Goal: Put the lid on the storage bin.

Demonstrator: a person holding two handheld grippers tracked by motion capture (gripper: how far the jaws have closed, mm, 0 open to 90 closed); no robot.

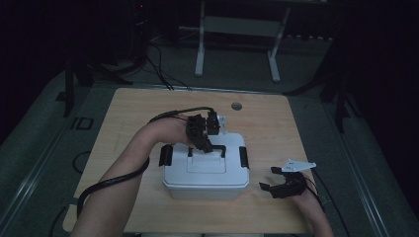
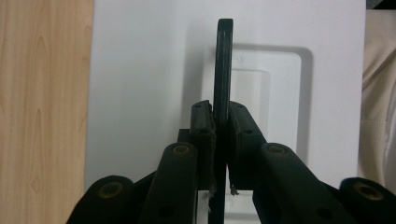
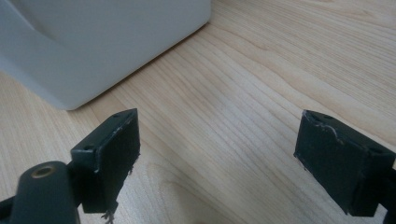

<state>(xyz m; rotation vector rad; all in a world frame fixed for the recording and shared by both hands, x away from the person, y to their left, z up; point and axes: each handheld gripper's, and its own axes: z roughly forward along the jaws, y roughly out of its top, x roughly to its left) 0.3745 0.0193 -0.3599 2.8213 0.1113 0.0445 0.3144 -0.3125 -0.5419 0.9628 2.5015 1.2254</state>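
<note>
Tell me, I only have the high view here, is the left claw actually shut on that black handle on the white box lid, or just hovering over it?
Observer: Shut on it. In the left gripper view the left claw has both pads pressed against the flat sides of the black handle, which stands upright off the lid.
Operator: And the right claw, is it touching the box?
Observer: No. In the right gripper view the right claw is wide open over bare table, with the white box standing apart ahead of it.
Operator: Anything between its jaws?
Observer: Nothing, just wood grain showing between the pads.
</note>
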